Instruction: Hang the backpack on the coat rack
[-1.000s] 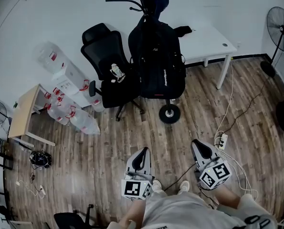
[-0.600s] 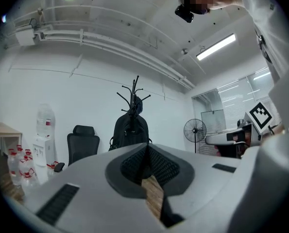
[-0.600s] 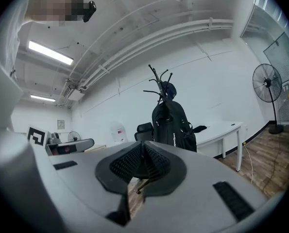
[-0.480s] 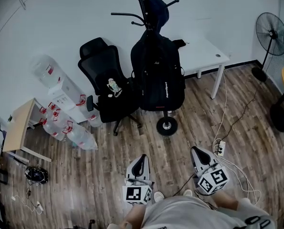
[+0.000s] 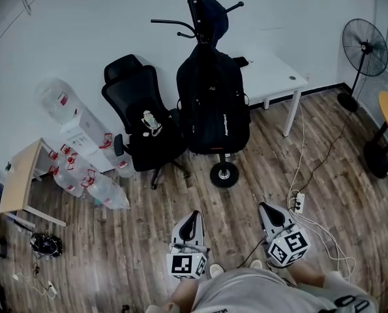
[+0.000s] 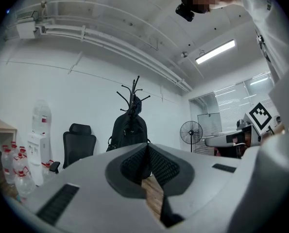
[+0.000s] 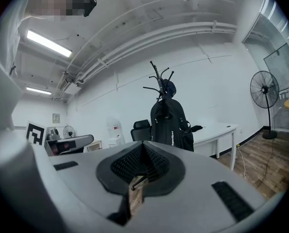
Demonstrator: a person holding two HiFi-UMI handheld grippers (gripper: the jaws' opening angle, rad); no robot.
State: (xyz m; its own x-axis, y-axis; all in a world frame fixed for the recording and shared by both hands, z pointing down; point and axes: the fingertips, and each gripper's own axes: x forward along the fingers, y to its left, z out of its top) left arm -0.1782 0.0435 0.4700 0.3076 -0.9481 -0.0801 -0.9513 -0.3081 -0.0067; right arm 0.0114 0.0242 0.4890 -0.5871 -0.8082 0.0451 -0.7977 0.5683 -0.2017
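A black backpack [image 5: 213, 100] hangs from the black coat rack [image 5: 194, 8], whose round base [image 5: 223, 173] stands on the wood floor. My left gripper [image 5: 192, 218] and right gripper [image 5: 268, 209] are held side by side near my body, well short of the rack, both pointing towards it. Both are shut with nothing between the jaws. The left gripper view has the backpack [image 6: 129, 132] straight ahead beyond the shut left gripper [image 6: 147, 147]. In the right gripper view the backpack [image 7: 171, 125] hangs just right of the shut right gripper [image 7: 143, 145].
A black office chair [image 5: 143, 119] stands left of the rack and a white desk [image 5: 275, 77] right of it. Water bottles [image 5: 92, 184] and a dispenser [image 5: 73, 116] line the left wall. A standing fan [image 5: 363, 41] is at right. A power strip with cables [image 5: 298, 204] lies by my right gripper.
The rack, backpack and chair have slid lower in the head view, and more of the rack's top and the fan shows. Both grippers stay shut and empty in front of me.
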